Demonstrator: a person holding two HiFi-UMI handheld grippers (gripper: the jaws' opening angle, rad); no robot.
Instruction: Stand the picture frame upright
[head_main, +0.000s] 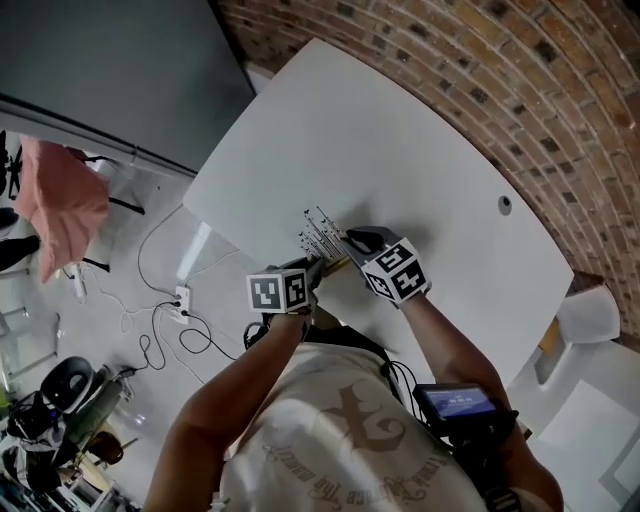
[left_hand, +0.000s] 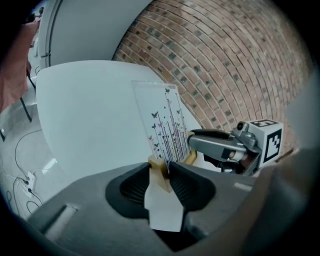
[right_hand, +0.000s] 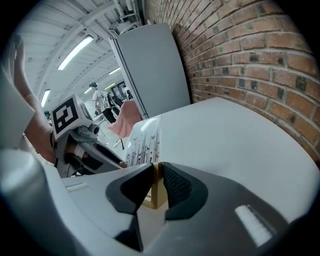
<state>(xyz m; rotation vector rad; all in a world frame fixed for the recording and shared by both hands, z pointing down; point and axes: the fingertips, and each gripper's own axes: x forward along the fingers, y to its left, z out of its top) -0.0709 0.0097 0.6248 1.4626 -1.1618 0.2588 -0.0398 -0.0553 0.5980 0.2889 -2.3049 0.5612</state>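
Wood base strip (right_hand: 156, 192) of the picture frame (head_main: 322, 235) is pinched at both ends. The left gripper (left_hand: 165, 170) has its jaws pressed on the strip and a white tab (left_hand: 163, 206), and the right gripper (right_hand: 159, 170) has its jaws pressed on the other end, so neither is nearer. The printed clear panel (left_hand: 165, 120) rises straight ahead of each claw, tilted rather than plumb, over the near part of the white table (head_main: 400, 130). Judged: setting down needs the strip, which runs claw to claw, brought level with the tabletop beneath.
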